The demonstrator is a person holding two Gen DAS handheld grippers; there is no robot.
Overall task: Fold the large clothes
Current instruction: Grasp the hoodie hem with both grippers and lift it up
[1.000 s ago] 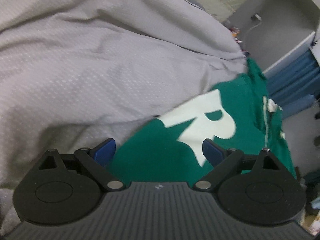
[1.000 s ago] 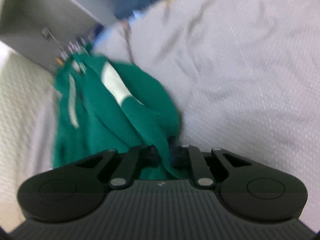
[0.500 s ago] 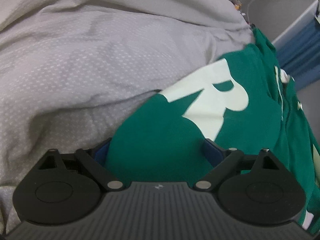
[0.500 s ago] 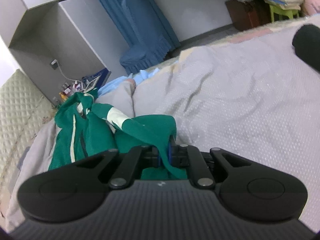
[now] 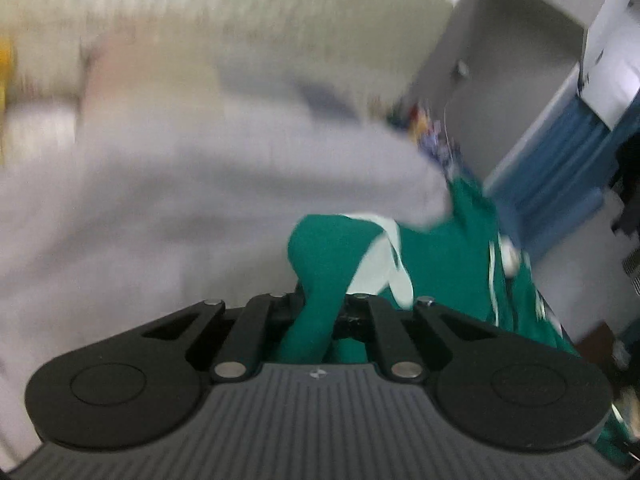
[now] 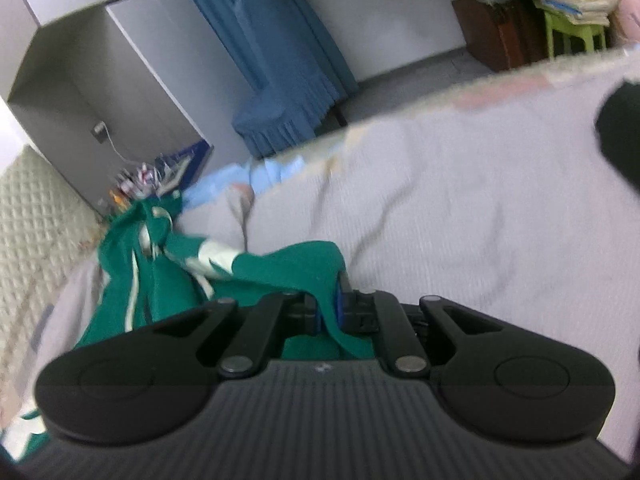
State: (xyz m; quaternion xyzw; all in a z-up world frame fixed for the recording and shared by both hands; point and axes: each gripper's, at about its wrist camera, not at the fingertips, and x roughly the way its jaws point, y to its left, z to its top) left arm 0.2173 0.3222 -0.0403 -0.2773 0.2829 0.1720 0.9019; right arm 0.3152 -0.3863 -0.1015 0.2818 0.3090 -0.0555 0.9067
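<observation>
A large green garment with white lettering hangs stretched above a grey bedspread. In the blurred left wrist view my left gripper is shut on a bunched fold of the green cloth, which rises between its jaws. In the right wrist view the same green garment trails away to the left, and my right gripper is shut on another edge of it, a strip of cloth pinched between the blue pads. Both grippers are lifted off the bed.
The grey bedspread fills the right of the right wrist view, with a dark object at its far right edge. A quilted headboard, a grey cabinet, blue curtains and a green stool stand beyond.
My left gripper has shut on the green garment, which lay loose between its open jaws, and lifted it. My right gripper kept its hold and rose too.
</observation>
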